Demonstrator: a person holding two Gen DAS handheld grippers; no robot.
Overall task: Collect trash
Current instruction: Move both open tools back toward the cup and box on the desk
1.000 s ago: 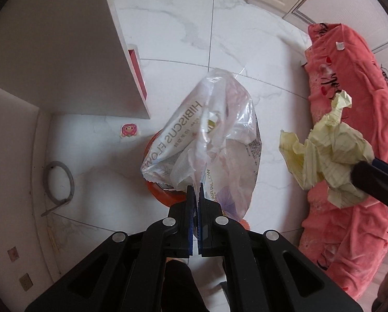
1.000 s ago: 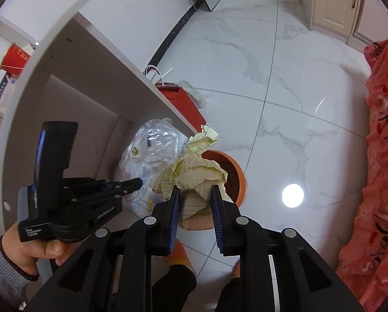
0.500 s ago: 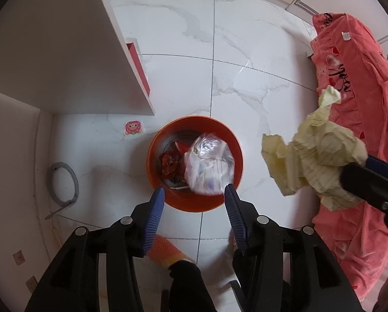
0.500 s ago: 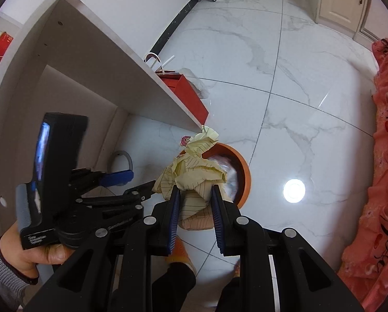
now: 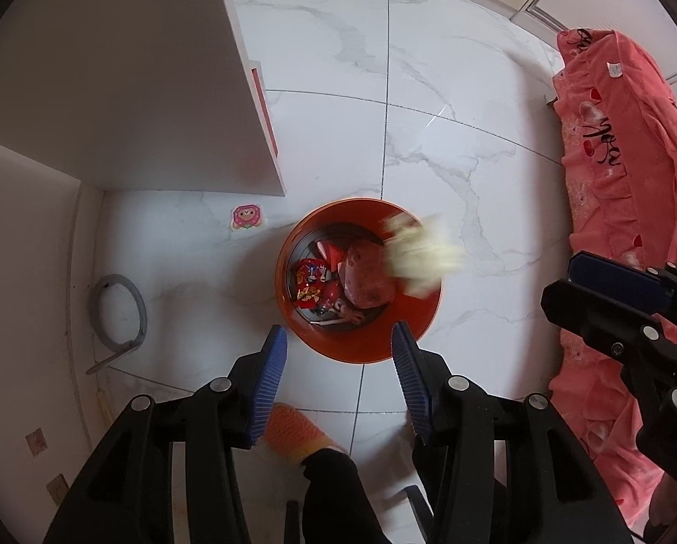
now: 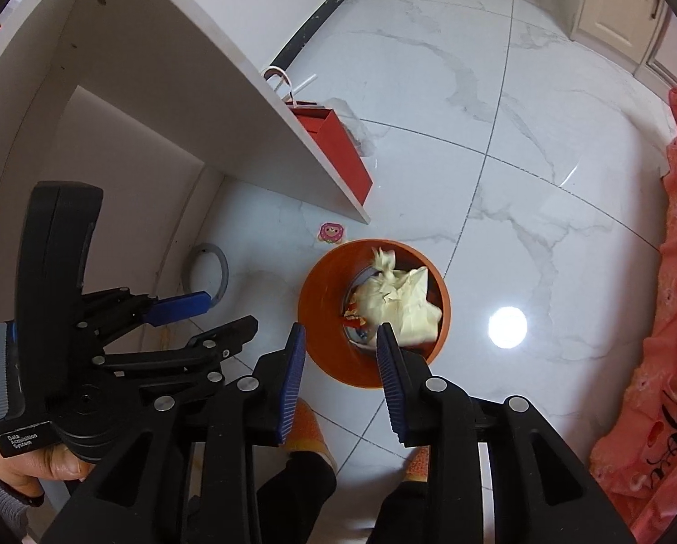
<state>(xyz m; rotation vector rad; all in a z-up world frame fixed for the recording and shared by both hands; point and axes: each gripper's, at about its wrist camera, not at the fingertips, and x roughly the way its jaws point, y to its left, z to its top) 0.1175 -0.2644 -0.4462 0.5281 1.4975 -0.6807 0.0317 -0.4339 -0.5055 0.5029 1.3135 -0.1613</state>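
Observation:
An orange bin (image 5: 361,353) (image 6: 324,340) stands on the white floor, straight below both grippers. Inside lie a clear plastic bag (image 5: 367,281) and red wrappers (image 5: 311,283). A crumpled yellow paper (image 5: 422,249) (image 6: 397,299) is blurred at the bin's mouth, free of any grip. My left gripper (image 5: 338,331) (image 6: 227,313) hangs open over the bin's near rim with nothing between its fingers. The jaws of my right gripper (image 6: 339,331) (image 5: 565,281) are opening, and the gap between them is empty.
A white desk panel (image 5: 157,90) juts out at the left, with a red paper bag (image 6: 338,145) beside it. A pink sticker (image 5: 246,217) and a grey hose loop (image 5: 120,313) lie on the floor. A pink blanket (image 5: 619,158) hangs at the right. Orange slippers (image 5: 293,430) are near the bin.
My left gripper opened and the plastic bag dropped into the bin. My right gripper sank toward the bin and let go of the yellow paper, which fell to the bin's mouth.

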